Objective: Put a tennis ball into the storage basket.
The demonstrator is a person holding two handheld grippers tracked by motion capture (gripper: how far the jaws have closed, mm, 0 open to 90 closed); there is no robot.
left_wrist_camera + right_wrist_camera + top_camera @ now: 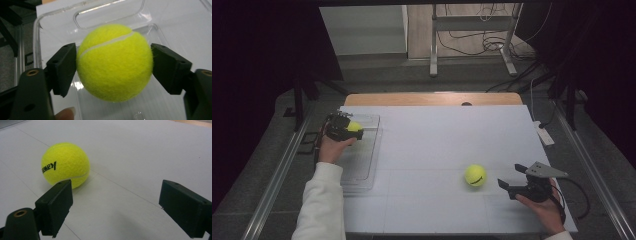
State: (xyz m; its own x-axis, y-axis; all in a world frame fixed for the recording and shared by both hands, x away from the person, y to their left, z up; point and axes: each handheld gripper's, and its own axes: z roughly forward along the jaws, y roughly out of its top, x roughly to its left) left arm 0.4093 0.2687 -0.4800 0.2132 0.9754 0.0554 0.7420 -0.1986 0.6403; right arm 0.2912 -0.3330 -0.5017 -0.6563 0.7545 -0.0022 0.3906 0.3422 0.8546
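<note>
Tennis ball between jaws of left gripper over clear plastic tray at table's left, right pad just off the felt, grip slack, second ball on white tabletop ahead of right gripper, jaws wide, holding nothing.

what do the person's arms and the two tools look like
Both tools are black, each with two blocky, flat-faced jaws and a brass-coloured screw insert showing near the jaw base. The right tool carries a grey three-cornered plate on top and trails a black cable. The left tool is a compact black body. The left arm wears a white long sleeve.
</note>
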